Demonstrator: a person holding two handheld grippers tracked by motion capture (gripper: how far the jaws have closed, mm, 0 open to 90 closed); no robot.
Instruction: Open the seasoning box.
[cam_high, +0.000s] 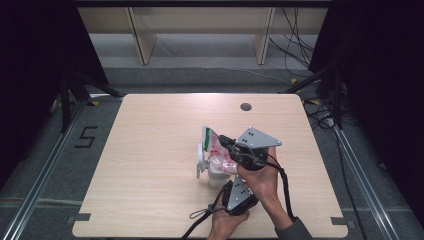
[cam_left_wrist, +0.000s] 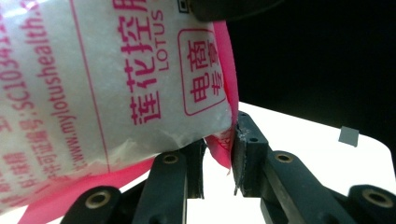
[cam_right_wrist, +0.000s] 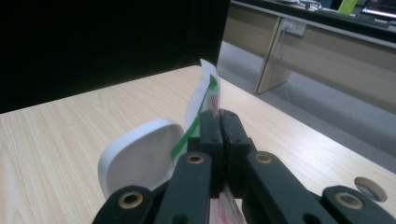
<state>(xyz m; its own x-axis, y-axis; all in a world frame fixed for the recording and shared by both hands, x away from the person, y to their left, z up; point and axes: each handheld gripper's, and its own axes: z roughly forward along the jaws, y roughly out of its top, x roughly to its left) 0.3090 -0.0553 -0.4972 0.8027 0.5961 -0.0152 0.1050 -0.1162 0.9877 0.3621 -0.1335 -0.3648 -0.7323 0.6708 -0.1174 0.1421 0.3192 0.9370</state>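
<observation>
At the left of the cluster in the high view, a white plastic container (cam_high: 218, 175) is sitting on the pale wooden table (cam_high: 150, 160), a little right of the table's middle and nearer the person's edge. Its round white hinged lid (cam_high: 200, 159) is standing open on its left side, tilted upright. Directly above the container's mouth, a clear plastic bag of white granules with pink and green printing (cam_high: 216, 147) is being held up off the table, its top reaching toward the far side.

Just right of the container, low in the high view, the left gripper (cam_high: 231, 189) is pointing up toward the bag's lower end. In the left gripper view its black jaws are standing slightly apart, and the pink sealed corner of the bag (cam_left_wrist: 223, 144) is hanging down between them, lying against the right pad; whether the pads are actually pinching it cannot be told.

Further right, the right gripper (cam_high: 226, 142), with a grey three-cornered plate on top, is reaching in from the right at the bag's upper part. In the right gripper view its jaws are clenched together on the thin green-and-white top edge of the bag (cam_right_wrist: 205, 93), with the open lid (cam_right_wrist: 137, 156) showing just left of the jaws.
</observation>
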